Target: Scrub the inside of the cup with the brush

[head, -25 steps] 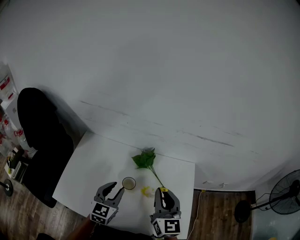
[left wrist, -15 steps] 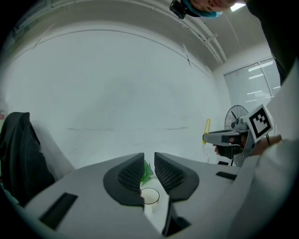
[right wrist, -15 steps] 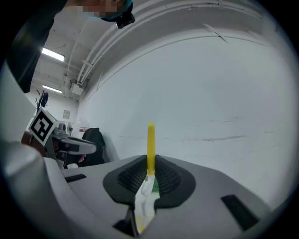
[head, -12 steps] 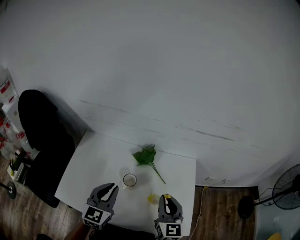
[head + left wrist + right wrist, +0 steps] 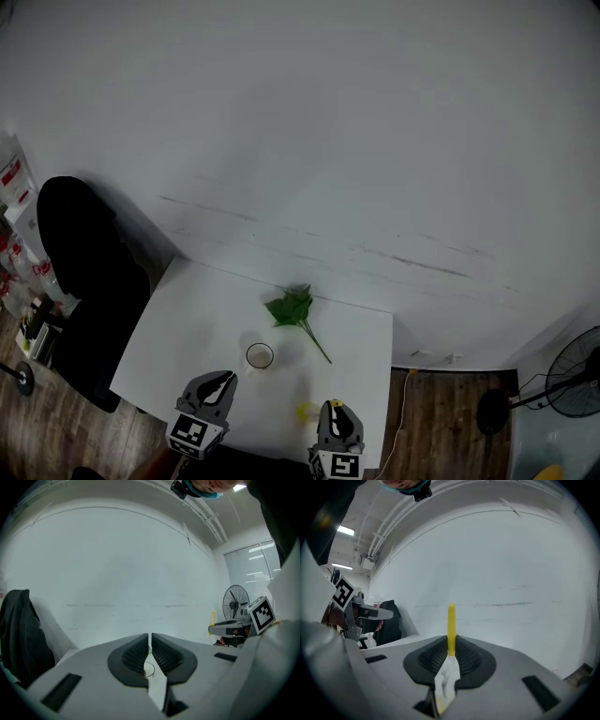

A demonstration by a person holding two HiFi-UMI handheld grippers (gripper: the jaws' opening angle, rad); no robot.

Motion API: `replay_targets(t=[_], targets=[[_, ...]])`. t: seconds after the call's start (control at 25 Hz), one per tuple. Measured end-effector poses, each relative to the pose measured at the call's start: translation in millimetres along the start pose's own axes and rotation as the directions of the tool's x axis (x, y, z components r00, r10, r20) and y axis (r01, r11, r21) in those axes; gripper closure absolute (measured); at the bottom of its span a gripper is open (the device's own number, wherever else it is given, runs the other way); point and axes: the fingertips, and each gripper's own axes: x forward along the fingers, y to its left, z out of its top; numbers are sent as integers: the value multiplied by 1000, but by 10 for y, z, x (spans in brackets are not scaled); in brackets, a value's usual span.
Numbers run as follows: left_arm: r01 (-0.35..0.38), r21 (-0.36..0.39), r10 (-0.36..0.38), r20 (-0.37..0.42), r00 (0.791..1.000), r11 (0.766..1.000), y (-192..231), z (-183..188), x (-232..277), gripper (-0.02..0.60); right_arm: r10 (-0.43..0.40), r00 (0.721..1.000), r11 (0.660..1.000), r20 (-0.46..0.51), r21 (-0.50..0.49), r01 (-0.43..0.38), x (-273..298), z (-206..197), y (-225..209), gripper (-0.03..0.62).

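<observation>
Clamping the yellow brush (image 5: 451, 619) so it pokes forward, the right gripper (image 5: 451, 644) sits at five o'clock of the cup (image 5: 260, 356). The left gripper (image 5: 150, 641), jaws together and empty, sits at seven o'clock, so the cup stands unheld on the table (image 5: 187, 309).

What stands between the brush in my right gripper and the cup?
Nothing visible. Only bare table lies between the brush, clamped in the right gripper, and the cup. The leafy sprig lies beyond the cup, off that path. The left gripper, shut and empty, is nearer and left.
</observation>
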Motion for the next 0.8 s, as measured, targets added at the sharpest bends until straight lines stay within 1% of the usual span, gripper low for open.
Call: replay_targets(t=[0.28,0.52,0.68,0.8], targets=[[11,3,-11,4,1000,1000,-42,39,29,543,-7,1000,1000,26,6,7,36,145,-25,530],[4,6,-4,11,1000,1000,-58,50,9,543,4,1000,1000,30,11,-4,17,167,-9,530],[9,-8,-9,20,1000,1000,-70,36,18,543,3,999,1000,36,6,-3,21,182,-18,530],[6,4,-6,21,1000,1000,-87,62,26,543,6,999,1000,41,0,-6,16,189,-24,530]])
